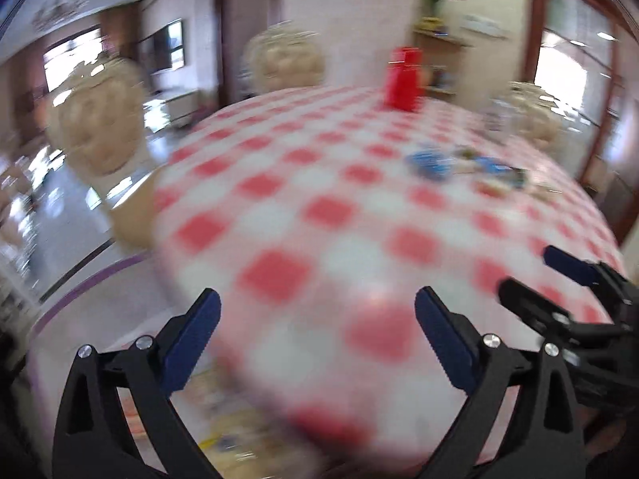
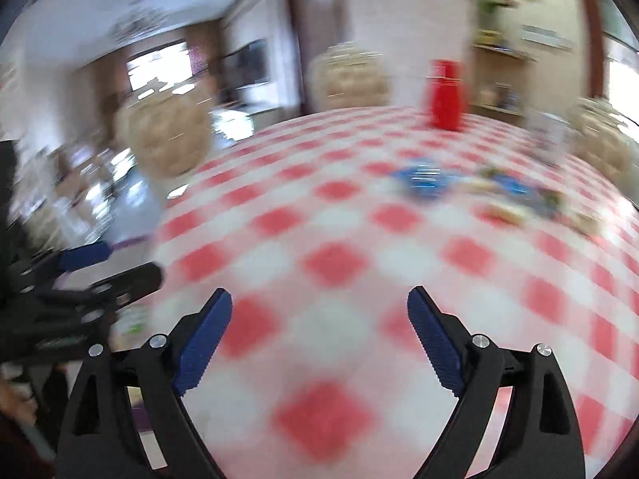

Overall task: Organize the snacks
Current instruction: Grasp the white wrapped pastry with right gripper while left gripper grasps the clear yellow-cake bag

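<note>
Both the left gripper [image 1: 317, 331] and right gripper [image 2: 319, 329] hang wide and empty over the checked desk [image 1: 279, 199], far short of the blurred snacks [image 2: 479, 191], so a rushed reach may scatter them or clip the red container [image 2: 445, 95]

A round table [image 1: 327, 215] is being covered by a red-and-white checked cloth [image 2: 339, 263]. A red container [image 1: 403, 80] is standing upright at its far side. Cream upholstered chairs [image 1: 100, 119] are being seen around the table, one just behind its far edge. A wooden shelf [image 2: 499, 80] is being shown against the back wall, its contents blurred.
</note>
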`<state>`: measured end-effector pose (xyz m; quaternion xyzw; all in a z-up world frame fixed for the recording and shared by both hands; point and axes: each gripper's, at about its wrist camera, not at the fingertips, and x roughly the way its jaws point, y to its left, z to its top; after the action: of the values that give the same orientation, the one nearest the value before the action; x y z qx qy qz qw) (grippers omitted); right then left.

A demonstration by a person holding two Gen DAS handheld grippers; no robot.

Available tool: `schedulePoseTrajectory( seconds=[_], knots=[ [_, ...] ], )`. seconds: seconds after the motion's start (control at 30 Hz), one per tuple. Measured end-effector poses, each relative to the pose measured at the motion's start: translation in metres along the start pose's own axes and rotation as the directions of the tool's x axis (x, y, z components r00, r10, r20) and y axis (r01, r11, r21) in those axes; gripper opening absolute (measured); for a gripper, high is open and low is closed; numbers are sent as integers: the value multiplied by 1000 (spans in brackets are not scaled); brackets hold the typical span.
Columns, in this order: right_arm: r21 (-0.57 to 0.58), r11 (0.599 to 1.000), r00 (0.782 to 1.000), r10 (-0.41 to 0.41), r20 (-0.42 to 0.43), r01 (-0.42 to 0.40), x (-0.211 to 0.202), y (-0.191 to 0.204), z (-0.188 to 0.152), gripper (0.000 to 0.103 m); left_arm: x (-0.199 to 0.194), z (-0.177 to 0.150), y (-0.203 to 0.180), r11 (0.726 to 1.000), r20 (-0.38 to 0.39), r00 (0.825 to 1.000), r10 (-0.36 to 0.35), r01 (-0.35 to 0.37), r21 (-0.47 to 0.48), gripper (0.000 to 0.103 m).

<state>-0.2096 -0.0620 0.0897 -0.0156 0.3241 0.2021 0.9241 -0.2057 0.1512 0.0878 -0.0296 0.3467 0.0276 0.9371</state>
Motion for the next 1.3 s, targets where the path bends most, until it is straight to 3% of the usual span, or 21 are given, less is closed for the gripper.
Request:
schedulePoseTrajectory(
  seconds=[0.07, 0.17, 0.33, 0.47, 0.67, 0.73, 0.8, 0.87, 1.0, 1.2, 1.3],
  knots=[
    [64, 994, 996, -94, 0, 94, -7, -42, -4, 87, 7, 10, -43, 998, 32, 999, -37, 36, 58, 99],
    [170, 973, 987, -161, 0, 159, -16, -96, -12, 87, 18, 21, -100, 990, 74, 995, -72, 62, 127, 99],
    [253, 930, 961, -278, 7, 267, -26, -174, -16, 87, 56, 48, -167, 975, 79, 975, -208, 200, 92, 100],
    [313, 889, 938, -347, -12, 333, -18, -237, -11, 87, 106, 74, -210, 964, 76, 963, -260, 255, 68, 100],
    [360, 858, 930, -351, -110, 367, 40, -324, 18, 87, 178, 111, -248, 966, 32, 966, -256, 254, 55, 100],
    [353, 839, 910, -392, -138, 415, 64, -348, 32, 87, 200, 122, -261, 966, 24, 966, -256, 254, 52, 100],
    [384, 830, 914, -376, -149, 404, 85, -371, 44, 87, 214, 128, -269, 965, 22, 965, -260, 259, 44, 100],
    [401, 823, 915, -367, -167, 403, 105, -384, 53, 87, 225, 131, -277, 959, 9, 959, -282, 282, 37, 100],
    [397, 822, 912, -351, -212, 409, 145, -407, 72, 87, 247, 136, -298, 928, -49, 931, -361, 364, 84, 100],
    [358, 836, 904, -337, -262, 415, 174, -414, 85, 87, 272, 132, -315, 925, -103, 931, -349, 360, 120, 100],
    [330, 845, 901, -350, -257, 422, 176, -410, 87, 86, 270, 132, -319, 921, -85, 930, -357, 366, 135, 100]
  ],
)
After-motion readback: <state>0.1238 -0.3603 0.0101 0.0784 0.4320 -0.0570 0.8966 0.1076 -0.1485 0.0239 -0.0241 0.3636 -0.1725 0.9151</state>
